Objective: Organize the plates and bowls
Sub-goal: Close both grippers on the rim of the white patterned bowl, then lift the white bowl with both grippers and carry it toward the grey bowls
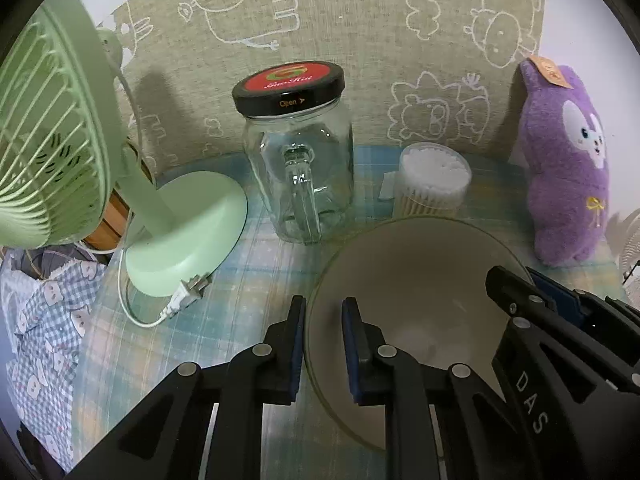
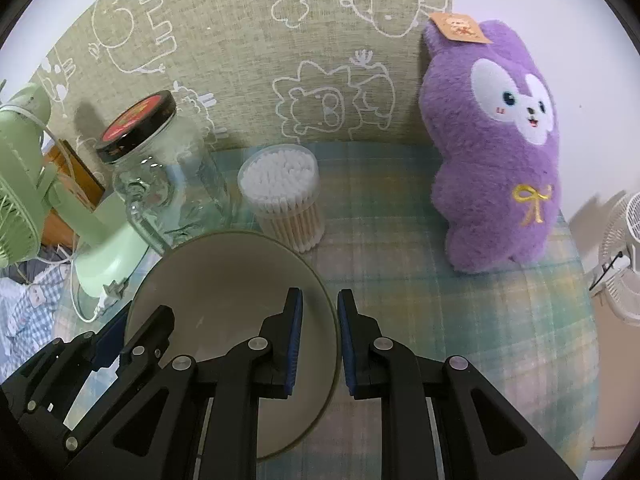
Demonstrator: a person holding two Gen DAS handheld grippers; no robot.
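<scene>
A pale, empty bowl (image 1: 420, 280) stands on the plaid tablecloth (image 2: 440, 320). My left gripper (image 1: 325, 320) straddles the bowl's left rim, one finger outside and one inside, shut on it. In the same view my right gripper (image 1: 520, 280) holds the opposite rim. The right wrist view shows the bowl (image 2: 224, 280) with my right gripper (image 2: 320, 312) shut on its right rim, one blue pad on each side of the wall. My left gripper (image 2: 140, 320) is on the far rim at the lower left.
Behind the bowl stand a glass jar (image 1: 296, 184) with a black and red lid and a tub of cotton swabs (image 1: 434, 184). A green fan (image 1: 52, 120) and its plug (image 1: 188, 292) are at the left, a purple plush toy (image 2: 492, 152) at the right, a white fan (image 2: 624, 264) beyond the table edge.
</scene>
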